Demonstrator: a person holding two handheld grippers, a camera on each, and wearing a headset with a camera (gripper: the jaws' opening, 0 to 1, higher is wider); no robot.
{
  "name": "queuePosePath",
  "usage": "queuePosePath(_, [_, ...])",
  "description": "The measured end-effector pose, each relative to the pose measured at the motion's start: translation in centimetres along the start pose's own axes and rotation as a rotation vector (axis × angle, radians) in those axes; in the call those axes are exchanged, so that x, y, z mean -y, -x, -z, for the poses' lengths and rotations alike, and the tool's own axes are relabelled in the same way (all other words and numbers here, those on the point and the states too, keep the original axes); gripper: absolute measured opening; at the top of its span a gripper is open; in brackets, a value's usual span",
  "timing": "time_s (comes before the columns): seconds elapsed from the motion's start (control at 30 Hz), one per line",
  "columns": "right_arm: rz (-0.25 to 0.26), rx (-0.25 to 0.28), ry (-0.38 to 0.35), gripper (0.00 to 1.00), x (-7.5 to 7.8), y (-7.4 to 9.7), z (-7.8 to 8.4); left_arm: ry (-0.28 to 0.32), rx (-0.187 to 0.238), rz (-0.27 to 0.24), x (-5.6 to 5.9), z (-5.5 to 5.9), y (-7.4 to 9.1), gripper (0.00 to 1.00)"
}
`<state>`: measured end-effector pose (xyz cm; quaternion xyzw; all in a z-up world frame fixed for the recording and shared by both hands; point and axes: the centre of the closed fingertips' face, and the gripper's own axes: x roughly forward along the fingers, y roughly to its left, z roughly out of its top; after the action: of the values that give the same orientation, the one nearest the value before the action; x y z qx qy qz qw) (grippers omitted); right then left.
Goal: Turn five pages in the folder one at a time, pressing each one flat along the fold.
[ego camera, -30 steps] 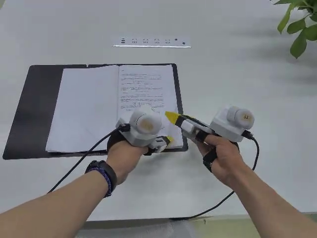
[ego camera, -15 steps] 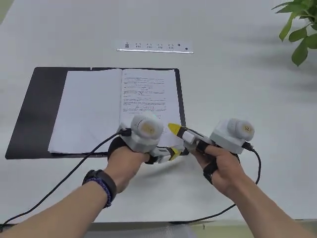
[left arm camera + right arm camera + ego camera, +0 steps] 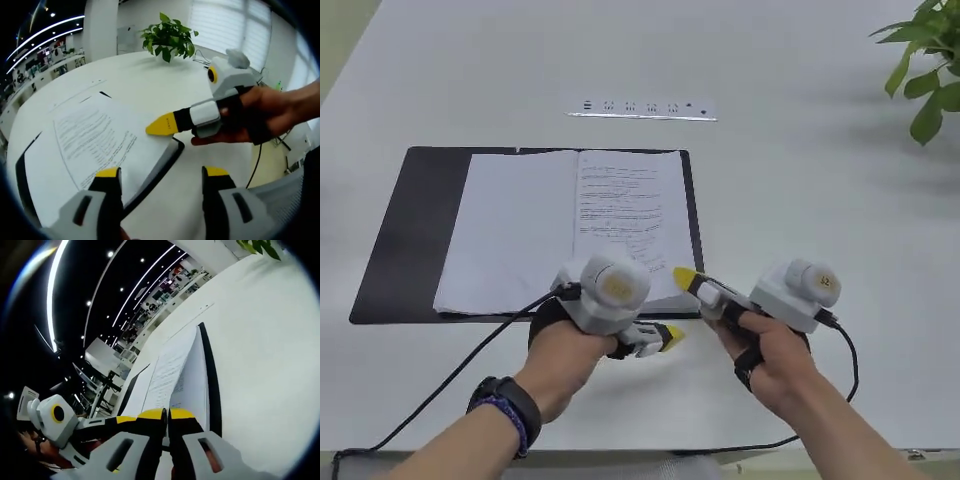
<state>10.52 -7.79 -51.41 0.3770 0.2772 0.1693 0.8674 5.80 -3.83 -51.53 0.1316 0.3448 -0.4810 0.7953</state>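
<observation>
The black folder (image 3: pixel 390 250) lies open on the white table, with a blank sheet (image 3: pixel 510 235) on its left side and a printed page (image 3: pixel 630 220) on its right. My left gripper (image 3: pixel 665 337) is open and hovers just off the folder's near right corner, holding nothing. In the left gripper view its jaws (image 3: pixel 161 172) straddle the folder's corner edge (image 3: pixel 167 157). My right gripper (image 3: pixel 685 278) is shut, its yellow tip (image 3: pixel 162 124) just over the printed page's lower right corner. In the right gripper view its shut jaws (image 3: pixel 167 415) point along the page (image 3: pixel 175 370).
A power strip (image 3: pixel 642 108) is set into the table behind the folder. A potted plant (image 3: pixel 925 60) stands at the far right. Cables trail from both grippers toward the near table edge. Bare white table (image 3: pixel 820 200) lies right of the folder.
My left gripper has drawn back toward me, off the printed page's lower corner to just past the folder's near edge. The right gripper has stayed near the page corner. The head camera shifted.
</observation>
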Motion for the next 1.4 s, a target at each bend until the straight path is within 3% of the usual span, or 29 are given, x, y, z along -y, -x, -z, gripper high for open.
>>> queuePosePath(0.4, [0.001,0.058,-0.057,0.0,-1.6,-0.3,-0.3,0.026,0.035,-0.077,-2.6,0.7,4.5,0.64])
queuePosePath(0.83, [-0.007,0.09,-0.061,0.0,-3.2,-0.6,-0.8,0.04,0.073,-0.123,-4.0,1.0,8.3,0.65])
queuePosePath(0.93, [0.005,0.091,-0.06,0.0,-3.4,-0.8,-0.7,0.066,0.089,-0.123,-4.3,1.1,8.7,0.63])
queuePosePath(1.07, [-0.002,0.102,-0.069,0.0,-4.3,-1.1,-0.6,0.065,0.083,-0.126,-4.5,1.4,8.9,0.64])
queuePosePath(1.4, [-0.006,0.106,-0.069,0.0,-5.3,-1.7,-0.1,0.081,0.117,-0.148,-5.6,1.0,10.7,0.66])
